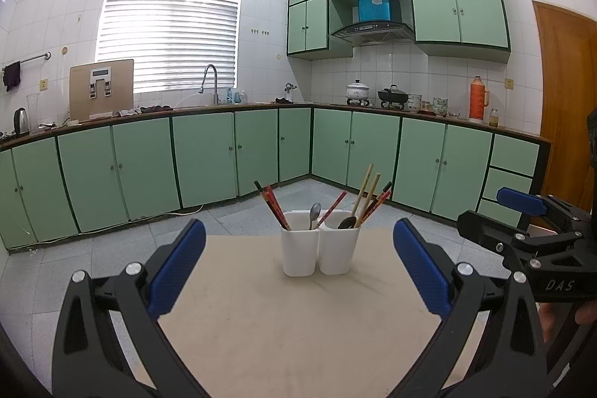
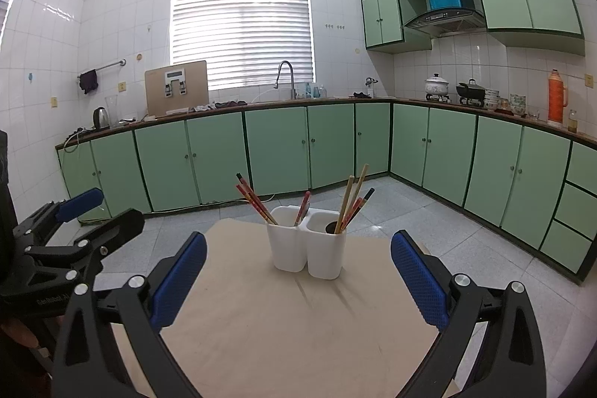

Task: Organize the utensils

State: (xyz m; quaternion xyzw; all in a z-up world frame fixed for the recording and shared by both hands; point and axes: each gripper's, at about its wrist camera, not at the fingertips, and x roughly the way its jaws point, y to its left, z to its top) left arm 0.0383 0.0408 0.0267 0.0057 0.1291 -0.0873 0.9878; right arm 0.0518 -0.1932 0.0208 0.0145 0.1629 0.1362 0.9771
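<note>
A white two-compartment utensil holder [image 1: 320, 250] [image 2: 306, 248] stands on the far part of a beige table [image 1: 291, 331] [image 2: 283, 323]. Its left cup holds red-and-black chopsticks [image 1: 274, 206] [image 2: 255, 200] and a silver spoon [image 1: 314, 213]. The right cup holds wooden chopsticks [image 1: 366, 191] [image 2: 350, 200], red ones and a dark spoon [image 1: 347, 222]. My left gripper [image 1: 298, 263] is open, back from the holder, nothing between its blue pads. My right gripper [image 2: 298, 271] is open too, likewise empty. Each gripper shows at the edge of the other's view.
Green floor cabinets [image 1: 205, 155] run along the back and right walls under a counter with a sink tap [image 1: 211, 82], kettle [image 1: 20, 120], pots [image 1: 358, 90] and an orange flask [image 1: 478, 99]. Grey tiled floor [image 1: 112, 248] surrounds the table. A wooden door [image 1: 567, 92] is at right.
</note>
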